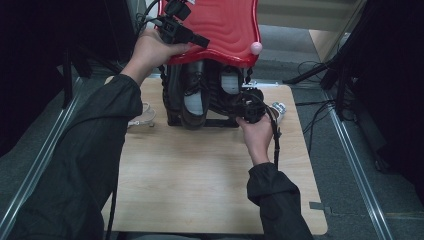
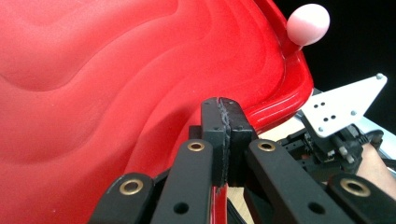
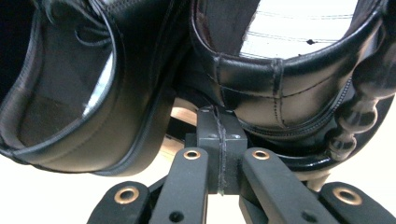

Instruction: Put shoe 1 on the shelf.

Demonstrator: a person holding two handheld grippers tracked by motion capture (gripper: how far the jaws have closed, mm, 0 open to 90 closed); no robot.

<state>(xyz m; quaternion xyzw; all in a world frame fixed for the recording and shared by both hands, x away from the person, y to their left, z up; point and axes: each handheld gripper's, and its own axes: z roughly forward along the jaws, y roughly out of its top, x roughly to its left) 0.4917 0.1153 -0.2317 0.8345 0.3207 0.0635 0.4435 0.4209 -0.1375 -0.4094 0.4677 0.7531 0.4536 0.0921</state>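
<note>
A red wavy lid [image 1: 220, 25] [image 2: 93, 93] with a pink ball [image 1: 256, 48] [image 2: 307, 23] at its corner is tilted up over a black rack [image 1: 220, 122] at the back of the wooden table [image 1: 200, 175]. Two black leather shoes [image 1: 192, 95] [image 1: 227, 85] stand in the rack, openings facing me. My left gripper [image 1: 202, 41] [image 2: 224, 107] is shut on the lid's near rim. My right gripper [image 1: 247, 97] [image 3: 218, 116] is shut, its tips just under the heel of the right shoe [image 3: 289, 93], beside the left shoe [image 3: 70, 93]. I see nothing between its pads.
A clear plastic item [image 1: 142, 115] lies left of the rack and a small white and silver object [image 1: 277, 109] lies to its right. Cables and dark stands [image 1: 325, 75] crowd the floor at the right. Metal rails [image 1: 350, 145] run along both sides of the table.
</note>
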